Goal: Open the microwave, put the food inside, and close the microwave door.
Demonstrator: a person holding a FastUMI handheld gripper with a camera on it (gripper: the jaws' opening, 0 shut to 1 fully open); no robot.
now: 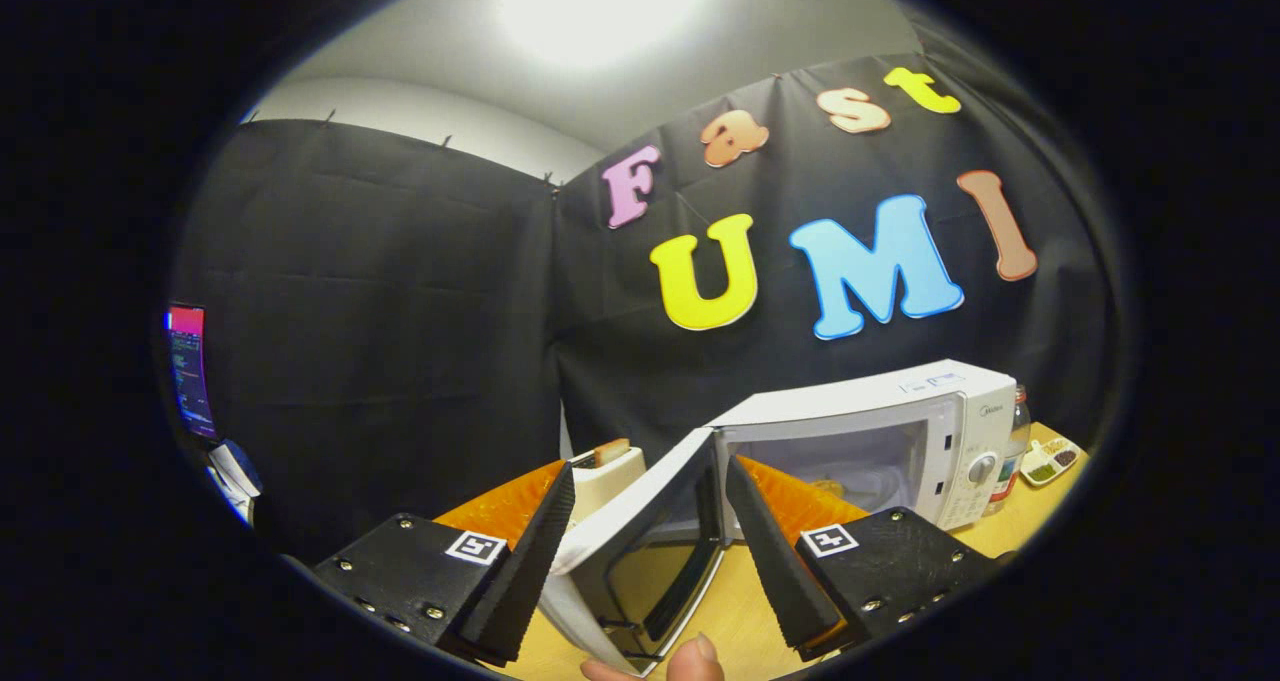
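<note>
The white box-shaped microwave (900,431) is seen standing on the pale wooden table (1010,531) with its white-framed, dark-glass door (640,536) swung wide, so the opening step can be judged done or nearly so. The gripper (650,551) is held with its fingers apart, and the free edge of the door lies between them; whether either finger touches the door cannot be told. Nothing is seen to be clamped. A person's fingertips (690,661) are seen at the lower edge of the door, just below the gap between the fingers.

Inside the lit cavity something small and yellowish (828,483) is glimpsed on the floor of the oven (too small to be identified as the food). If the food is already in, the door has to be pushed shut next; if not, the food must first be found and picked up, which calls for the fingers to be drawn clear of the door.

A white toaster with a slice of bread in it (607,466) stands on an orange mat (510,506) behind the door, in the path of any wider swing. Beyond the microwave a glass bottle (1018,431) and a small white divided dish (1048,461) are set well clear.
</note>
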